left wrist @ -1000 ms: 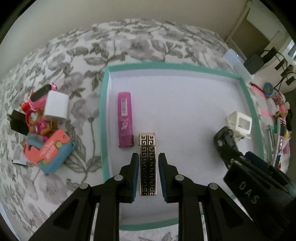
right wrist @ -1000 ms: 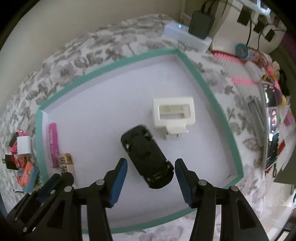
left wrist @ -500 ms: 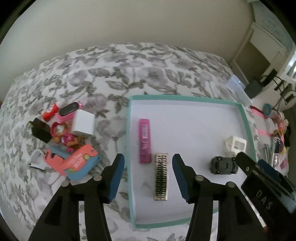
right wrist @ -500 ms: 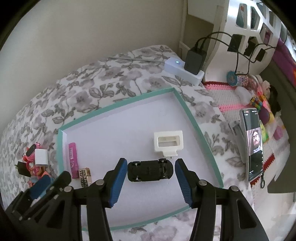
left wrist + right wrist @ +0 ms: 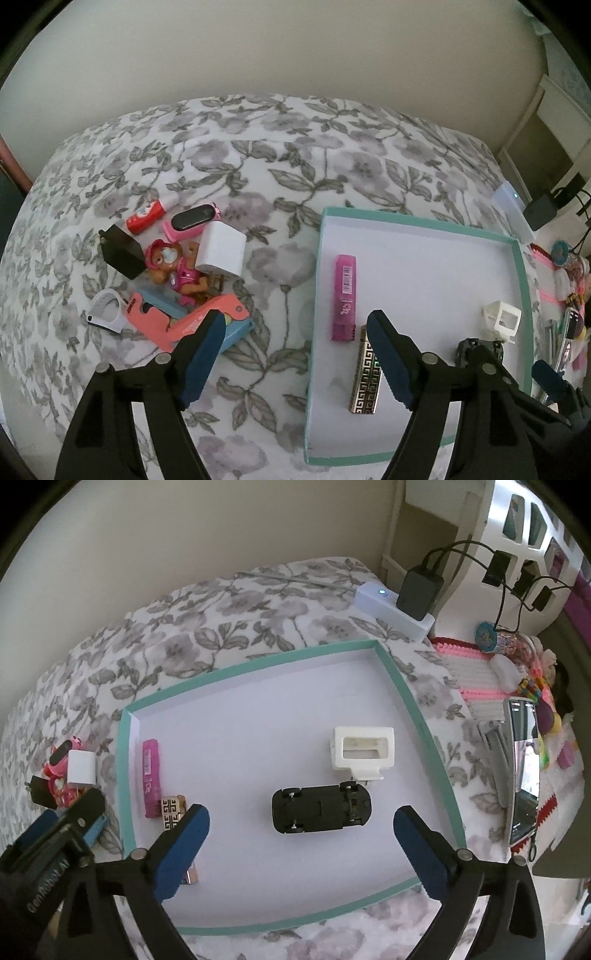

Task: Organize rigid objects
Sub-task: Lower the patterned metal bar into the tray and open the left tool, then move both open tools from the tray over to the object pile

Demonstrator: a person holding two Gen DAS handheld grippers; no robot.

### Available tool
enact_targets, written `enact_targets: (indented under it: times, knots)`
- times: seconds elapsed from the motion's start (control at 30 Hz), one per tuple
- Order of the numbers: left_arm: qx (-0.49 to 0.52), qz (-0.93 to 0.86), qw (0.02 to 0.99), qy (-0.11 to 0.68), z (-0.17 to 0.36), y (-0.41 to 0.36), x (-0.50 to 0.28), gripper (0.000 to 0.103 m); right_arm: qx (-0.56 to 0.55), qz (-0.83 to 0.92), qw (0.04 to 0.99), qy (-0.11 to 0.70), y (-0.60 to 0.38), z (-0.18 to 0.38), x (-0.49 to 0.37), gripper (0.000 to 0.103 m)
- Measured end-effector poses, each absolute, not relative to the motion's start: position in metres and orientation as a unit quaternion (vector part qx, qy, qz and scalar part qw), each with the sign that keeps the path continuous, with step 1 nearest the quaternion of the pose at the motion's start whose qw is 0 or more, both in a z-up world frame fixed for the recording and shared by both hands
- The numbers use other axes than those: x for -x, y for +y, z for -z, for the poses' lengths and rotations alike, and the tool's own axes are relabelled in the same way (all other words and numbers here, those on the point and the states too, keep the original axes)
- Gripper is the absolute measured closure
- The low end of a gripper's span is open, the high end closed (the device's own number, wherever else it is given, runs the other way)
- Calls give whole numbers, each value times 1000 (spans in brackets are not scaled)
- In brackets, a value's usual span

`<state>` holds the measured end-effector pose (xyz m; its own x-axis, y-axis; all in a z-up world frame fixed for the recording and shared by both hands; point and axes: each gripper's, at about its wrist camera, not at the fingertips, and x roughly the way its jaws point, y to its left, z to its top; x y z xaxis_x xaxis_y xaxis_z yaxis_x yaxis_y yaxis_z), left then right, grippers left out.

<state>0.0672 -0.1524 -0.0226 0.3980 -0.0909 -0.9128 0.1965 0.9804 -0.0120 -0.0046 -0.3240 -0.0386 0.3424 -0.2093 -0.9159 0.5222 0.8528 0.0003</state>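
Floral bedspread (image 5: 295,155) — black toy car (image 5: 320,809) on its side

I see a bed (image 5: 295,155) under a grey floral cover against a plain cream wall (image 5: 277,48), and white shelving (image 5: 524,528) with plugged-in chargers beside it.

Bed (image 5: 295,177), as I see it from both wrist views: grey floral cover. Lying directly on it:
- teal-rimmed tray (image 5: 519,266), to the right;
- loose pile to its left: white charger block (image 5: 221,251), black box (image 5: 123,251), red tube (image 5: 146,218), pink band with black face (image 5: 194,221), toy pup figure (image 5: 173,266), coral-and-blue pack (image 5: 192,325), white clip (image 5: 107,310);
- white power strip (image 5: 391,609) at the far corner.
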Motion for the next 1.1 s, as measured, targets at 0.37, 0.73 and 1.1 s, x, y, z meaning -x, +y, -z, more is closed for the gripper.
enact_targets:
  times: [0.37, 0.73, 1.1]
  knots:
    - [-44, 61, 851, 519, 19, -135, -73, 4, -152, 217, 805, 532, -321, 44, 3, 0]
    - [-3, 21, 871, 491, 4, -79, -91, 4, -135, 180, 816, 532, -296, 48, -10, 0]
    - [30, -42, 891, 451, -13, -6, -102, 4, -154, 111, 842, 505, -252, 44, -34, 0]
